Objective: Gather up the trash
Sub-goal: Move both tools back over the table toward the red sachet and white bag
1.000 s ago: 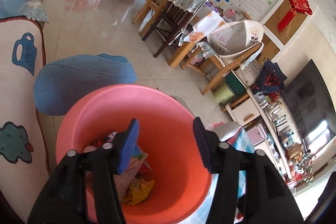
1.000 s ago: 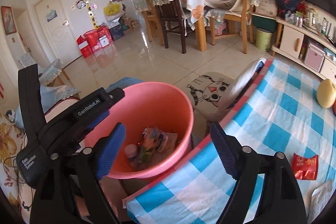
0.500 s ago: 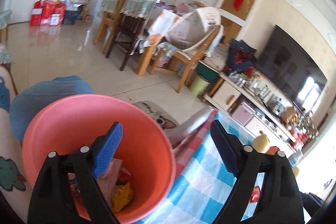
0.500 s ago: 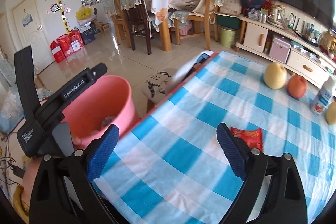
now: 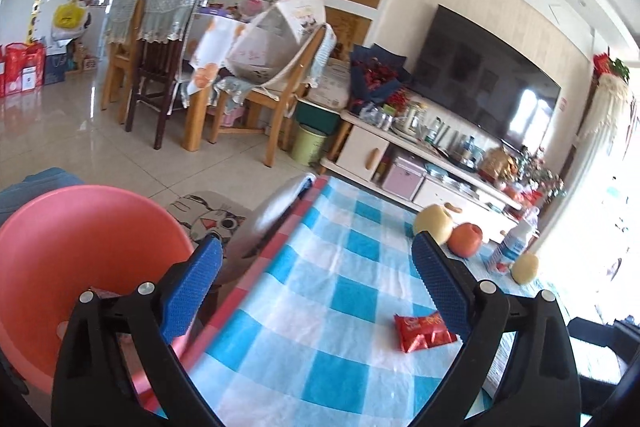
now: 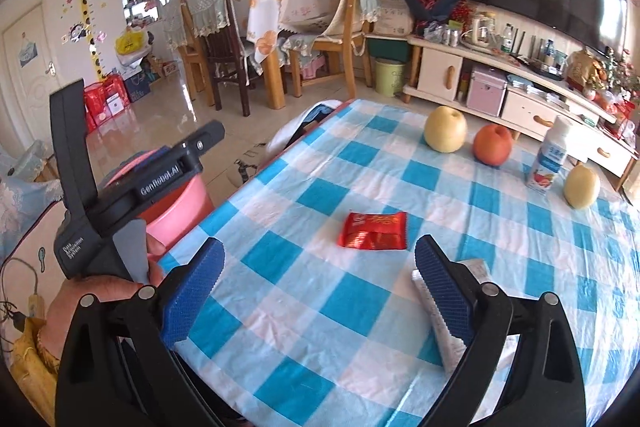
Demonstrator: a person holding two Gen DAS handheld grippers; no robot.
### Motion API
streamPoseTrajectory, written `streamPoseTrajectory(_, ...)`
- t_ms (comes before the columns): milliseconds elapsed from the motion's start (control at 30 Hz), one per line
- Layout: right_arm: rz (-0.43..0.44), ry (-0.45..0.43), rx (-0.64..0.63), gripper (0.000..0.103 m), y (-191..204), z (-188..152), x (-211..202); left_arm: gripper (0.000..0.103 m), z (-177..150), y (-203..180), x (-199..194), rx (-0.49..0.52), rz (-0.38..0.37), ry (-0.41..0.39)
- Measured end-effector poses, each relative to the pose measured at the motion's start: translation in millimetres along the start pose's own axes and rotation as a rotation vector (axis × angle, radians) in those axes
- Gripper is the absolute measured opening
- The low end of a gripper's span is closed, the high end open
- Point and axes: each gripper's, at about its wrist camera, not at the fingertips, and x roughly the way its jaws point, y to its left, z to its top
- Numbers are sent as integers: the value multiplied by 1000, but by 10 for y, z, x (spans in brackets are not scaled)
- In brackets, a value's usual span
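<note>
Both the left gripper (image 5: 316, 279) and right gripper (image 6: 318, 281) are opening wide with nothing between the jaws. The red snack packet (image 6: 373, 230) lies on the checkered tablecloth (image 6: 320, 171), well apart from the pink bucket (image 5: 72, 251) beside the table's edge.

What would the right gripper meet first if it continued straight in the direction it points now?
Probably the red snack packet. The right gripper, its jaws opening with nothing between them, points down at the checked tablecloth, and the packet lies just ahead between its fingers. Depth is unclear, so it may reach bare cloth first.
</note>
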Motion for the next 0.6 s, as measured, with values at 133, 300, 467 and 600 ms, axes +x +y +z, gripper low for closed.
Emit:
streamPoseTrajectory(133,-29,-42,25,97,-170,-29,-149,96,-77,-198,56,36,-20,48)
streamPoseTrajectory(300,-66,-86,30,98,-379,-95,-294,96,-185,-427,120,73,-41,103)
streamPoseTrajectory(467,-114,-101,29,98,-575,-173,-379,96,-295,-692,184,142,-66,163)
streamPoseTrajectory(600,-134,-97,53,98,-752,-232,-419,96,-405,-923,191,200,-88,180)
